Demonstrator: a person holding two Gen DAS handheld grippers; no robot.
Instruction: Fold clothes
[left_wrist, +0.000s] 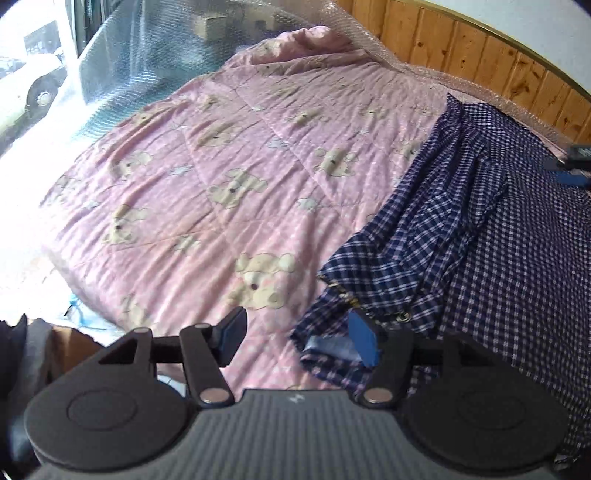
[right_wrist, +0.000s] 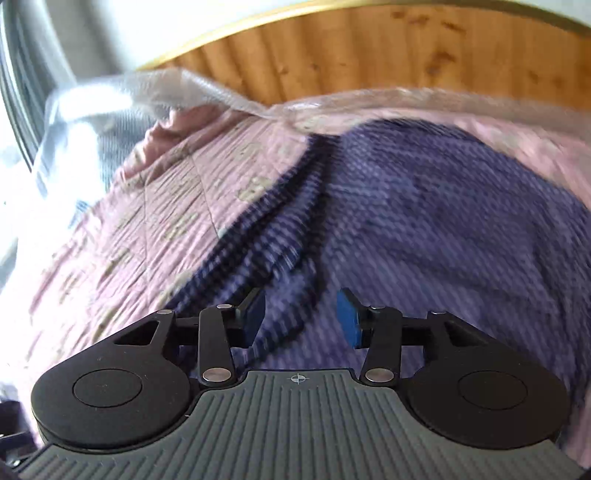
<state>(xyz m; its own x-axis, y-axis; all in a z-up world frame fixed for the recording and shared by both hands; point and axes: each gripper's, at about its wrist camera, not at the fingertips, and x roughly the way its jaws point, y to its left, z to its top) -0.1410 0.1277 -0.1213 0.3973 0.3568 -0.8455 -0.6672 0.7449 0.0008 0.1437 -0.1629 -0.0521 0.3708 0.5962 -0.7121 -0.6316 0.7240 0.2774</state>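
2 grippers in view, neither holding anything. Your left gripper (left_wrist: 301, 338) has its jaws wide apart over the near edge of the bed; the right blue pad sits against the corner of the navy-and-white checked cotton garment (left_wrist: 480, 229), but nothing is pinched between the jaws. Your right gripper (right_wrist: 301, 319) hovers over the same checked garment (right_wrist: 424, 221), jaws parted at a middling width, only cloth below them; that view is motion-blurred, so fine detail is lost.

Garment position: on the right part of the pink quilted bedspread with bear print (left_wrist: 221, 177), reaching toward the pine-panelled wooden headboard (left_wrist: 480, 44). Its left edge is doubled over in a loose, rumpled band running from near corner toward the headboard.

Step in hand, as judged: 1 side fold laid and let go; both grippers free between folds.

Next move calls for: you pick 2 fresh grip points on an unfolded edge, pinch 1 layer only, keep the doubled band from dragging open. Which edge is best I cannot tell; the far right side is out of view.
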